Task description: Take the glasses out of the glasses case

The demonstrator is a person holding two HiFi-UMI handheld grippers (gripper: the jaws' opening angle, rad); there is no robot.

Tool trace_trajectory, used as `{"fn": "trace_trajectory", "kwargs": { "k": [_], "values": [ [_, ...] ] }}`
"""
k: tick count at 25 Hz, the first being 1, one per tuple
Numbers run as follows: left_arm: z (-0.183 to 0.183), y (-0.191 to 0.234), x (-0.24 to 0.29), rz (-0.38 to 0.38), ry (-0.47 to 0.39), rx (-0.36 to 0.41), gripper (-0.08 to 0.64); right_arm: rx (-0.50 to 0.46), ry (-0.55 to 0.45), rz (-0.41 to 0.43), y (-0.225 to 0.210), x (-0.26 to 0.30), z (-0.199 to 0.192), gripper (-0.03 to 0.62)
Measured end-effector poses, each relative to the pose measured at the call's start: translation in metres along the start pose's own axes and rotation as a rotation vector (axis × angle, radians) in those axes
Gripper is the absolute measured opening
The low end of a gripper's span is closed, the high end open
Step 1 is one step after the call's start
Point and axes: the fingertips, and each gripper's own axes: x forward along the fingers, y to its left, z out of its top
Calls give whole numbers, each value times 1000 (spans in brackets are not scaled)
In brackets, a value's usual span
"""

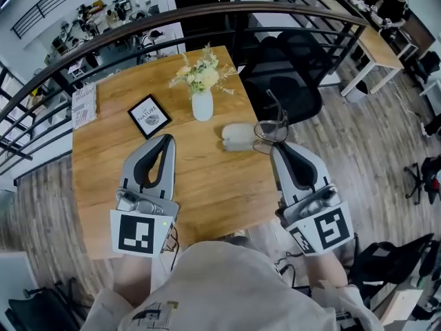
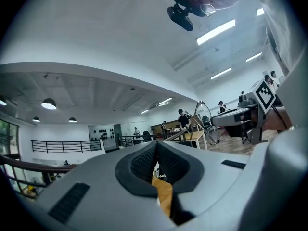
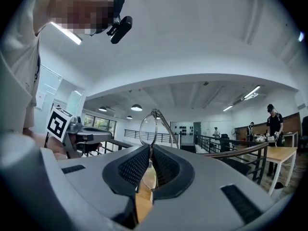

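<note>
A pair of thin-rimmed clear glasses [image 1: 270, 129] hangs above the wooden table's [image 1: 207, 185] right edge. My right gripper [image 1: 279, 147] is shut on them, and one lens [image 3: 150, 129] stands pinched between its pads in the right gripper view. Just left of the glasses, the pale glasses case [image 1: 238, 136] lies on the table. My left gripper [image 1: 165, 140] hovers over the table's left half, away from the case. Its jaws are shut with nothing between them [image 2: 156, 147]. The left gripper view also shows the glasses [image 2: 207, 124] held up at the right.
A white vase of flowers [image 1: 202, 105] stands behind the case. A framed card [image 1: 149, 116] and a booklet [image 1: 84, 105] lie at the back left. A black office chair [image 1: 286, 74] sits off the table's right corner, with a curved railing [image 1: 138, 29] behind.
</note>
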Motion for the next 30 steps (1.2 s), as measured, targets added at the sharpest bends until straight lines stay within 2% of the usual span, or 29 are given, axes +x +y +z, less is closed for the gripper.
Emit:
{"fn": "trace_trajectory", "kwargs": {
  "k": [7, 12, 30],
  "values": [
    [-31, -12, -10, -8, 90, -13, 15, 83, 30, -36, 1, -12, -27, 46],
    [-48, -14, -15, 6, 129, -33, 15, 83, 41, -58, -8, -16, -32, 48],
    [-44, -18, -14, 1, 129, -10, 15, 44, 20, -65, -16, -21, -21, 48]
  ]
}}
